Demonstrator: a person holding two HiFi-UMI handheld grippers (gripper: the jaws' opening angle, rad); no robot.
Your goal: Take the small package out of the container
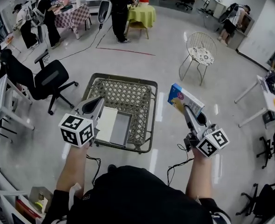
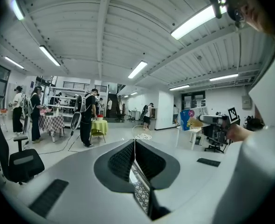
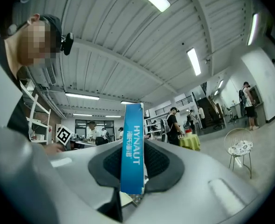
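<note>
Package, where is it?
Clamped in the right hand-held gripper, arm held out level, right of the basket.
And the left hand-held gripper?
Jaws together, empty, over the basket's left side.

The small package stands edge-on between the jaws of the right gripper and projects ahead of them. The container rests on the floor below and between both tools, left of the right gripper and right of the left gripper. A flat box lies in the container's near left part, just right of the left gripper. A wire chair stands ahead of the right gripper, well apart. An office chair stands left of the left gripper.
</note>
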